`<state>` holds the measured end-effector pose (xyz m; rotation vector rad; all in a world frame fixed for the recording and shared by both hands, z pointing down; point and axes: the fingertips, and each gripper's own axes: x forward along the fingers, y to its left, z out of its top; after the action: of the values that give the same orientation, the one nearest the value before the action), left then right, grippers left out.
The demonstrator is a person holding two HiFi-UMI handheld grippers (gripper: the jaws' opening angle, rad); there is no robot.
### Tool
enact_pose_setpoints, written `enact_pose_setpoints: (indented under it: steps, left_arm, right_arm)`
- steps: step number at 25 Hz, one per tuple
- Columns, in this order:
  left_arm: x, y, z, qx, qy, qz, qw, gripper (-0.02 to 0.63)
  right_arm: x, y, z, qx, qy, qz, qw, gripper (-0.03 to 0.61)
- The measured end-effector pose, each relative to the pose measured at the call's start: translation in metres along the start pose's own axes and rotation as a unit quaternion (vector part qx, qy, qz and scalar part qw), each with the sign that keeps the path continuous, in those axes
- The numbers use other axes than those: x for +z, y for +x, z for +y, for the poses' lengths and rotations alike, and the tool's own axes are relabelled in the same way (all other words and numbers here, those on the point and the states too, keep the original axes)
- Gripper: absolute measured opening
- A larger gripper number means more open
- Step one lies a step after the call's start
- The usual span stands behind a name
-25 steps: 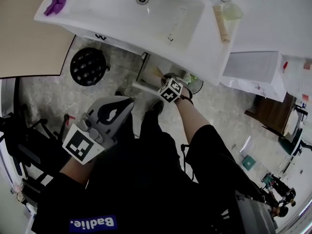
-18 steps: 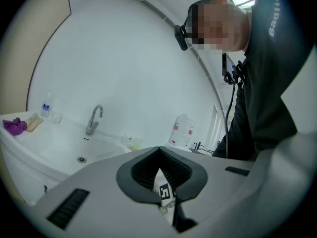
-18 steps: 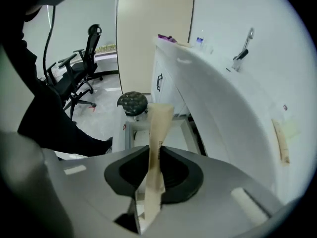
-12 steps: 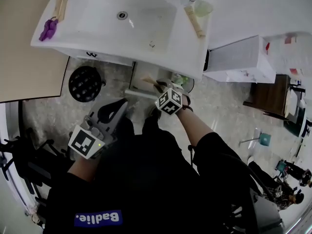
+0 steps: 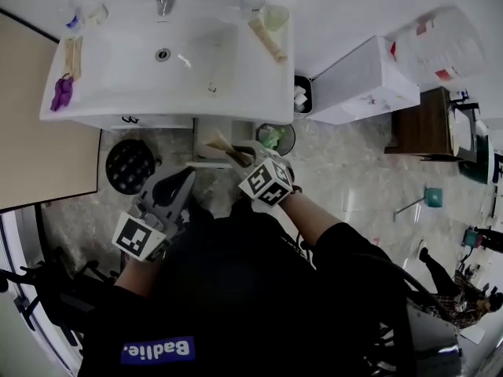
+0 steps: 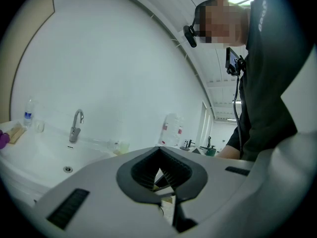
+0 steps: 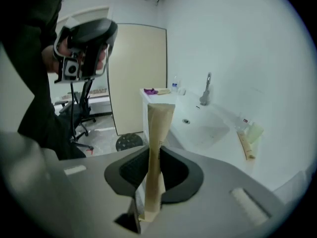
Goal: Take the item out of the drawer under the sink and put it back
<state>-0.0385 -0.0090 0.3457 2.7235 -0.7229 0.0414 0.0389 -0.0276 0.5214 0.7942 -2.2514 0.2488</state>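
Standing upright in the right tongs (image 7: 153,175), the tan tube (image 7: 157,143) is pinched low on its body, the jaws closed to a narrow gap on its flattened end. In the head view it hangs below the sink (image 5: 157,53), over what looks like the pulled-out drawer (image 5: 206,163), though that part is too small to be sure. The left tongs (image 6: 160,157) are raised to the tube's left, tips together and holding nothing. A second tan tube (image 5: 267,39) lies on the counter (image 5: 275,85).
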Motion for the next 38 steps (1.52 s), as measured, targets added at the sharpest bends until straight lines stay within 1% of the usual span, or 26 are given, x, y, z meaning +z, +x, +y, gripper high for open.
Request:
enact_pose_setpoints:
  steps: [3,7,12,19,23,25,28,34,38]
  left_arm:
    - [0.004,0.006,-0.009,-0.013,0.01,0.006,0.9998,0.005]
    - [0.014,0.018,-0.022,-0.023,0.032,-0.002,0.9992,0.005]
    - [0.009,0.029,-0.039,-0.044,0.022,0.021,0.9986,0.005]
    - [0.017,0.045,-0.054,-0.062,0.023,0.027,0.9975,0.005]
    - [0.018,0.048,-0.061,-0.068,0.027,0.031,0.9968,0.005]
    - [0.015,0.048,-0.062,-0.068,0.026,0.034,0.9968,0.005]
    - [0.012,0.048,-0.065,-0.07,0.025,0.036,0.9966,0.005]
    - [0.009,0.047,-0.066,-0.072,0.022,0.035,0.9966,0.005]
    - [0.005,0.046,-0.066,-0.066,0.032,0.044,0.9964,0.005]
  right_arm:
    - [0.021,-0.028,-0.001,-0.007,0.031,-0.045,0.998,0.055]
    - [0.044,-0.066,-0.005,-0.015,0.06,-0.101,0.993,0.055]
    - [0.067,-0.108,-0.007,-0.021,0.097,-0.165,0.981,0.055]
    - [0.085,-0.143,-0.008,-0.022,0.128,-0.227,0.965,0.055]
    - [0.095,-0.162,-0.008,-0.032,0.133,-0.26,0.956,0.055]
    - [0.098,-0.166,-0.007,-0.037,0.134,-0.271,0.952,0.054]
    - [0.097,-0.167,-0.006,-0.039,0.139,-0.276,0.95,0.055]
    - [0.094,-0.167,-0.007,-0.041,0.138,-0.273,0.951,0.054]
    - [0.093,-0.165,-0.006,-0.04,0.141,-0.27,0.952,0.054]
